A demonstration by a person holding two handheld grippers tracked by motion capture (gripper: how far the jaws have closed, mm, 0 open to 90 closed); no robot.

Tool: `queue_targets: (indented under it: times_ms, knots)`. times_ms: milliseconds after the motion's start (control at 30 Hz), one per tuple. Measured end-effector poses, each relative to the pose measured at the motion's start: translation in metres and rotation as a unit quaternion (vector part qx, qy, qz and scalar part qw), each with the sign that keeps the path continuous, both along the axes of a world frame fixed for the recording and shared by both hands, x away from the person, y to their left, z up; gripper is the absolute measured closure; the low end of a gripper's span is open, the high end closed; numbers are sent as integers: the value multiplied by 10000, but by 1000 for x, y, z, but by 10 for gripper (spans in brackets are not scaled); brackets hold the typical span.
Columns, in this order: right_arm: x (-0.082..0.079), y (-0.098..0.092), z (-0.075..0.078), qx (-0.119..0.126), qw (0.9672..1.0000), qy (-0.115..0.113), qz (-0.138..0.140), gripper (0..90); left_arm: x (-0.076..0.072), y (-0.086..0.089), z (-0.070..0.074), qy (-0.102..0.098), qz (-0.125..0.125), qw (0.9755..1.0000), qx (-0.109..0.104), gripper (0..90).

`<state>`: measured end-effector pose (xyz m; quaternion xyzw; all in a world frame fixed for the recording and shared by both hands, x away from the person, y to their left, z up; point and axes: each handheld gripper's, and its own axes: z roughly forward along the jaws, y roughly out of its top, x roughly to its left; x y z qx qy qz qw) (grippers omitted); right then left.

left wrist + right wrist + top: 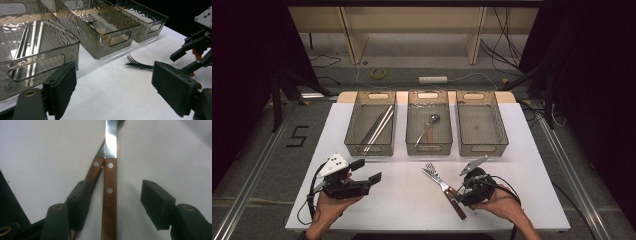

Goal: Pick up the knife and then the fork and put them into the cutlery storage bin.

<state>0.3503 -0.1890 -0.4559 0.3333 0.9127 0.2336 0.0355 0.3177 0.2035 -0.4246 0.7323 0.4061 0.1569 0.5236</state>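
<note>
A knife [435, 178] and a fork [430, 167], both with brown wooden handles, lie crossed on the white table [402, 200] at the front right. My right gripper [460, 192] reaches over their handle ends. In the right gripper view this gripper [115, 187] is open. The knife handle [109, 202] lies between the jaws without touching either pad, and the fork handle [94, 171] runs under the left jaw. My left gripper [369, 171] hovers at the front left, open and empty [116, 90]. Its view shows the fork [131, 58] and the right gripper [192, 55] farther off.
Three smoky plastic bins stand in a row at the back. The left bin [362, 150] holds long metal rods [379, 127], the middle bin [428, 148] holds a spoon [432, 120], and the right bin [482, 147] holds nothing. Cables trail from both grippers.
</note>
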Motion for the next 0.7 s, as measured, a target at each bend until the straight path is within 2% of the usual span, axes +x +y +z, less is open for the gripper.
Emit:
queue_targets:
  times_ms: [133, 300, 700]
  knots:
    - [4, 5, -4, -307, 9995, 102, 52, 433, -1, -1, 0, -10, -2, 10000, 16, 196]
    - [6, 11, -6, -479, 9988, 117, 59, 492, -1, -2, 1, -27, -29, 10000, 25, 196]
    - [7, 20, -7, -705, 9974, -19, 163, 599, -1, -2, 1, -24, -14, 10000, -7, 195]
